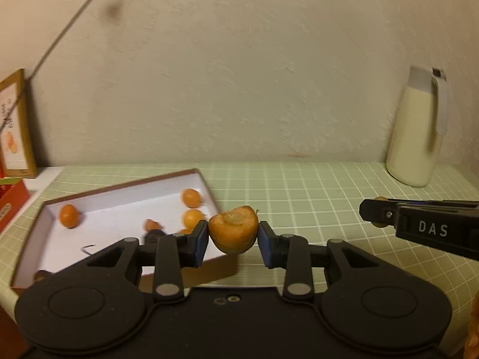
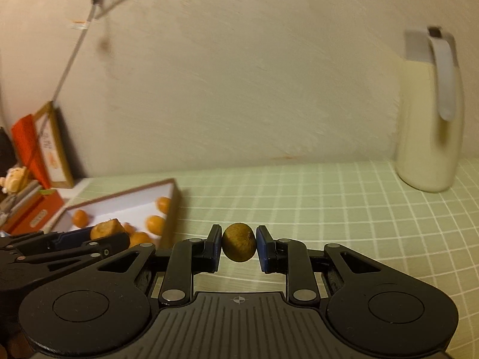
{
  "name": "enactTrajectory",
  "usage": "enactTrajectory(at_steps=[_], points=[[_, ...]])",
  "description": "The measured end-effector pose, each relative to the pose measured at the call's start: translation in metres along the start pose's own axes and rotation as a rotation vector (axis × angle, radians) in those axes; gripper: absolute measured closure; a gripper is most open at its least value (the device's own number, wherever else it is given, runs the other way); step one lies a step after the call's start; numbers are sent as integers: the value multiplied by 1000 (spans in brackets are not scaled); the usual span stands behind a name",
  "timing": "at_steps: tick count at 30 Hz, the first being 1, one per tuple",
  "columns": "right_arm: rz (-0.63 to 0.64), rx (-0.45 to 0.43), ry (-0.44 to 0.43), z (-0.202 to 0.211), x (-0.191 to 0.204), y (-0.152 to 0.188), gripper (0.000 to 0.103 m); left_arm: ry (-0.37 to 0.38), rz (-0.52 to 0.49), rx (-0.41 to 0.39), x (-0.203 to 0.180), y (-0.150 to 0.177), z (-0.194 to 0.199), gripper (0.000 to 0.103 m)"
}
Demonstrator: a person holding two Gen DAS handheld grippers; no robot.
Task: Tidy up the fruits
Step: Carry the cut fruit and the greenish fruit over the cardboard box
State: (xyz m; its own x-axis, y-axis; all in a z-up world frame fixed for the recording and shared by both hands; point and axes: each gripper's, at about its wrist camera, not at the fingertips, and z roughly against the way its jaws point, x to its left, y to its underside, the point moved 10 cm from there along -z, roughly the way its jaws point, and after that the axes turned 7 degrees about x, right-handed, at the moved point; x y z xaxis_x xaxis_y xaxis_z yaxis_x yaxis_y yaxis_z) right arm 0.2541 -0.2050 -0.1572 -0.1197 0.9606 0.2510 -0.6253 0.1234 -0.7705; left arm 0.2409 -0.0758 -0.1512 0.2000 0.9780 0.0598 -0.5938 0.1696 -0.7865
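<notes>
Left wrist view: left gripper [image 1: 233,233] clamped on an orange fruit piece [image 1: 233,232], cut or torn face up, rough pale core showing, rind matte and rounded below; carried clear of the green gridded mat [image 1: 299,191]. At ten o'clock of the fruit piece, shallow white-lined cardboard tray [image 1: 125,197] with brown rim, holding several small smooth orange fruits [image 1: 191,197]. At three o'clock, right gripper [image 1: 377,211] side-on, a small brownish fruit just visible between its tips. At two o'clock, cream jug [image 1: 414,137], smooth, grey lid and handle. Right wrist view: right gripper [image 2: 238,243] closed on a small brown fruit [image 2: 238,243], oval, dull, finely fuzzy skin, short stem nub, held above the mat. At nine o'clock, left gripper with its load before the tray. Step judged: transport, both pieces in hand. Next move likely calls for travel toward ten o'clock over the tray rim, then a low, gentle release; round fruits prone to rolling.
</notes>
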Motion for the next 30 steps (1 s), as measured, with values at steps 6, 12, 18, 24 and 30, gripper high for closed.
enactTrajectory(at_steps=[6, 12, 18, 24, 30], points=[[55, -39, -65, 15, 43, -5, 78, -43, 42, -30, 36, -1, 28, 77], [112, -64, -130, 20, 87, -5, 78, -99, 88, -48, 75, 1, 51, 77], [143, -67, -190, 13, 123, -5, 78, -164, 150, -52, 120, 6, 61, 77], [163, -62, -233, 2, 148, -2, 78, -206, 201, -53, 151, 11, 63, 77], [169, -56, -252, -12, 159, -4, 78, -235, 232, -45, 173, 17, 62, 77]])
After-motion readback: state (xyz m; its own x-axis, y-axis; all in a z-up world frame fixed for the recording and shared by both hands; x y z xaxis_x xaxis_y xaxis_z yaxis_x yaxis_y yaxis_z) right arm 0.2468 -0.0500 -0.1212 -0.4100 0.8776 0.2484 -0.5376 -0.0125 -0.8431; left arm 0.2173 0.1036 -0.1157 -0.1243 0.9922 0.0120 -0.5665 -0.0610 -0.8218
